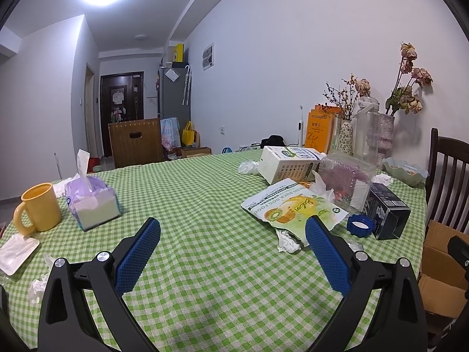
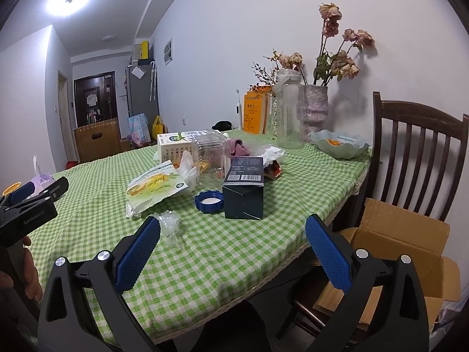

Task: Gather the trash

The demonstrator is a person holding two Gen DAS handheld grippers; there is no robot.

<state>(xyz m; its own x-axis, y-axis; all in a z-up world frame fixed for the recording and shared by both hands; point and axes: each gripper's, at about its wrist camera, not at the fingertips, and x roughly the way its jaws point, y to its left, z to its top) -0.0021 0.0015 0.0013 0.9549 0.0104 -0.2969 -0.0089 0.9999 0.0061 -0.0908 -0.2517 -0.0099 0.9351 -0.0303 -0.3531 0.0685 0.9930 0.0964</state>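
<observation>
Trash lies on the green checked tablecloth (image 1: pixel 205 193): a dog-food pouch (image 1: pixel 296 208), a crumpled tissue (image 1: pixel 288 240), a blue lid (image 1: pixel 360 225), a dark box (image 1: pixel 387 209), a clear jar on its side (image 1: pixel 346 179) and a white carton (image 1: pixel 290 164). My left gripper (image 1: pixel 231 234) hovers open over bare cloth, its right pad just short of the pouch. My right gripper (image 2: pixel 231 234) is open near the table's edge, in front of the dark box (image 2: pixel 244 193) and blue lid (image 2: pixel 208 201). Clear crumpled plastic (image 2: pixel 170 226) lies by its left finger. An open cardboard box (image 2: pixel 395 252) sits on the chair.
A yellow mug (image 1: pixel 39 211), tissue pack (image 1: pixel 92 202), white wrapper (image 1: pixel 16 253) and tissue scraps (image 1: pixel 38 287) lie at the left. Vases, a water jug (image 2: pixel 288 108), books and a bowl (image 2: pixel 340 146) stand by the wall. A hand (image 2: pixel 29 278) holds the left gripper (image 2: pixel 44 189).
</observation>
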